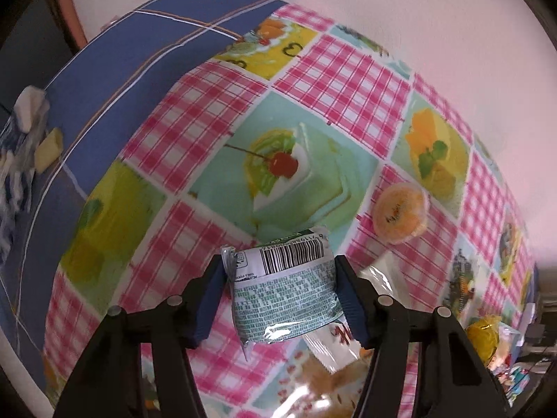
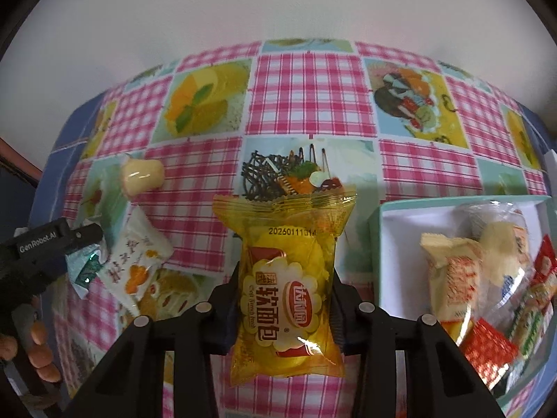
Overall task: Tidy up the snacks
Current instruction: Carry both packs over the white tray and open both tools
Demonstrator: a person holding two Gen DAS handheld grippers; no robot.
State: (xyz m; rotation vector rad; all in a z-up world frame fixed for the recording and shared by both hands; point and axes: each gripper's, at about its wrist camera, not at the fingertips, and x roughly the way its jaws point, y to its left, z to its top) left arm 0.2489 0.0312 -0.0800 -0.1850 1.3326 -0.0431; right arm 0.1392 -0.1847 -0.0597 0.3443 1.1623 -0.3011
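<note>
1. While both grippers hang over it, the table (image 2: 306, 80) takes up most of each view, covered in a pink-check cloth printed with cake and fruit pictures, over a blue plaid cloth (image 1: 115, 55) that shows on the left.
2. Off to the right sits a white box with a teal rim (image 2: 377, 244), already holding a pile of wrapped snacks: cream, red and clear packets all jumbled together.
3. Right gripper (image 2: 285, 313) is clamped on a yellow bread packet (image 2: 289, 289), held above the cloth just left of the box. You can read "20260111314" stamped near the top, and under the red logo "Soft French bread" in small print next to big Chinese characters.
4. Left gripper (image 1: 282, 299) is squeezing a green-and-white packet (image 1: 285, 296), back side up, so it's all barcode and fine print too small to read. Its body says "GenRobot.AI" in the right wrist view, with the person's hand (image 2: 34, 341) below.
5. Lying on the cloth right by it is a white packet with orange print (image 2: 135, 261), lettering too blurry to read.
6. Smallest bits: an orange jelly cup (image 1: 400, 212) lying on the cloth beyond the left gripper, label unreadable.
</note>
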